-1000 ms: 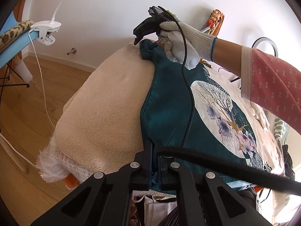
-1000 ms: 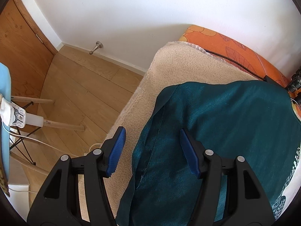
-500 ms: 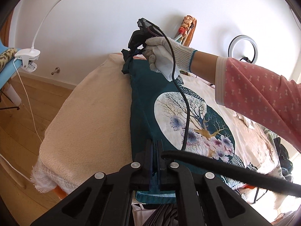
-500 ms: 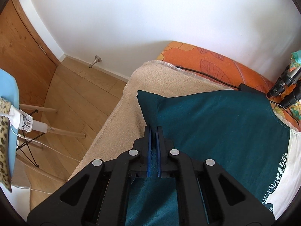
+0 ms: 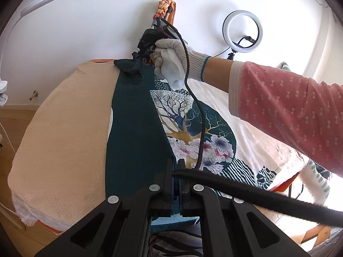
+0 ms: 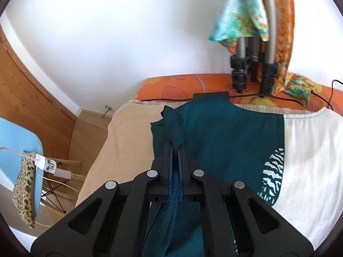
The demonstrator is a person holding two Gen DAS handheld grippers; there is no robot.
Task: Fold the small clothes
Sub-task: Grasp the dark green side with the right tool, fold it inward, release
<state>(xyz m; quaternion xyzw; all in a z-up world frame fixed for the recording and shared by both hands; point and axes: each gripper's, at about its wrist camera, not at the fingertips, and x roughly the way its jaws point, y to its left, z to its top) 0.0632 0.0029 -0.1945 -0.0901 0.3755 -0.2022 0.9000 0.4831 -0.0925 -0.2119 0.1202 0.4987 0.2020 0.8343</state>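
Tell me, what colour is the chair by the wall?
Light blue chair, with a leopard-print cushion. Right wrist view shows it best.

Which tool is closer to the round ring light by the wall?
Right. The right tool pinches the teal garment at its far end, close below the ring light; the left tool grips the near end.

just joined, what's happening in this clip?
A person is folding a teal printed top on a beige towel. The left gripper is shut on the near edge of the top. The right gripper, held in a gloved hand, is shut on the far corner. One side is folded over the tree print, both grips still on.
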